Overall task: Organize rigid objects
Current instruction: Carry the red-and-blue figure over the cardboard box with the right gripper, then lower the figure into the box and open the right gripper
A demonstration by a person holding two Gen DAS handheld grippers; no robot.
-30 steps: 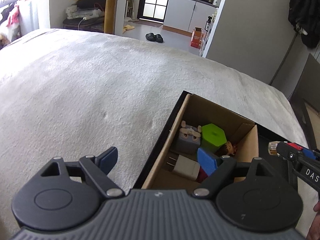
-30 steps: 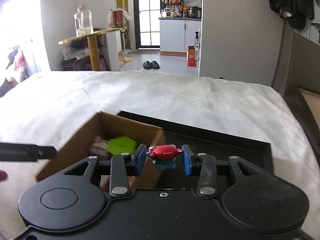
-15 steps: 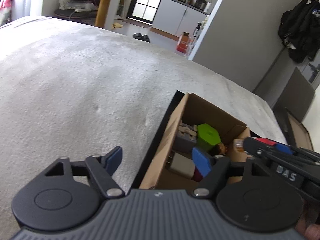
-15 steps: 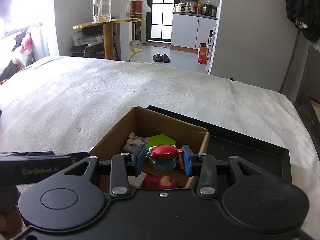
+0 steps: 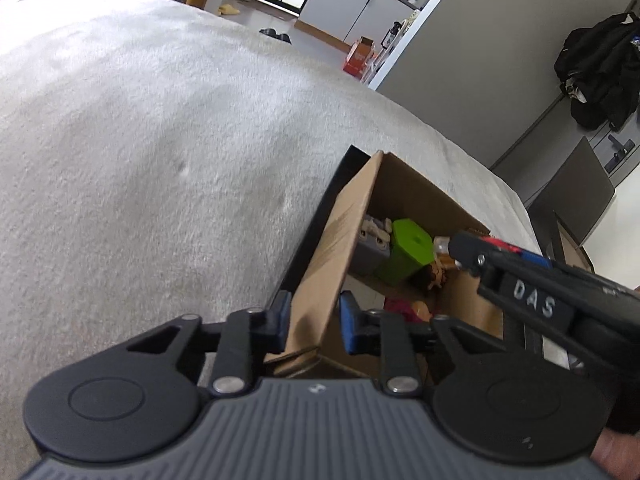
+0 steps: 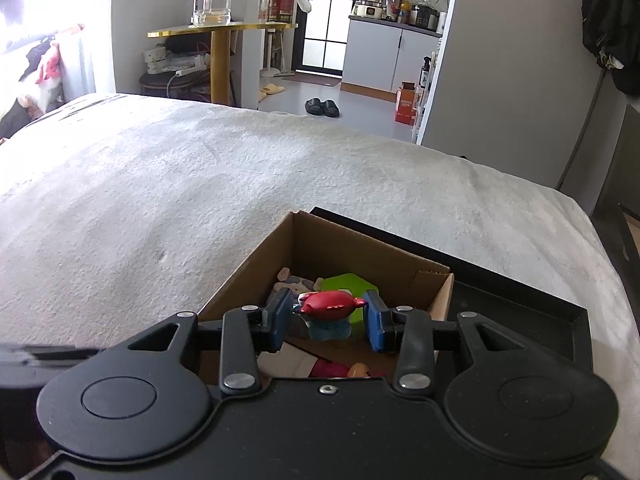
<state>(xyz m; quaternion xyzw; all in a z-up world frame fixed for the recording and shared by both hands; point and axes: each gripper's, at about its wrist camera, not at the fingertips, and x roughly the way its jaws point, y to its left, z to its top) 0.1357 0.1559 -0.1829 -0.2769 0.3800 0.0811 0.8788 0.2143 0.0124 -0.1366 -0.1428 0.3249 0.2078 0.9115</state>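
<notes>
One cardboard box (image 6: pixel 352 248) sits open-topped on a pale blanket (image 6: pixel 200 184), at the left end of a shallow black tray (image 6: pixel 520 300) whose floor beside the box is bare. Inside the box lie one lime-green hexagonal block (image 5: pixel 410 248), one grey plug adapter (image 5: pixel 370 246), one small brown-haired figure (image 5: pixel 434 276), one white block (image 6: pixel 286 362) and a red toy (image 6: pixel 334 369) half hidden by the gripper body. The left gripper (image 5: pixel 312 322) has just been closing, with the box's near-left wall between its blue pads (image 5: pixel 348 322); whether they press it is unclear. The right gripper (image 6: pixel 326 320), over the box, pinches one small figurine (image 6: pixel 328 314) with a red cap and teal base.
</notes>
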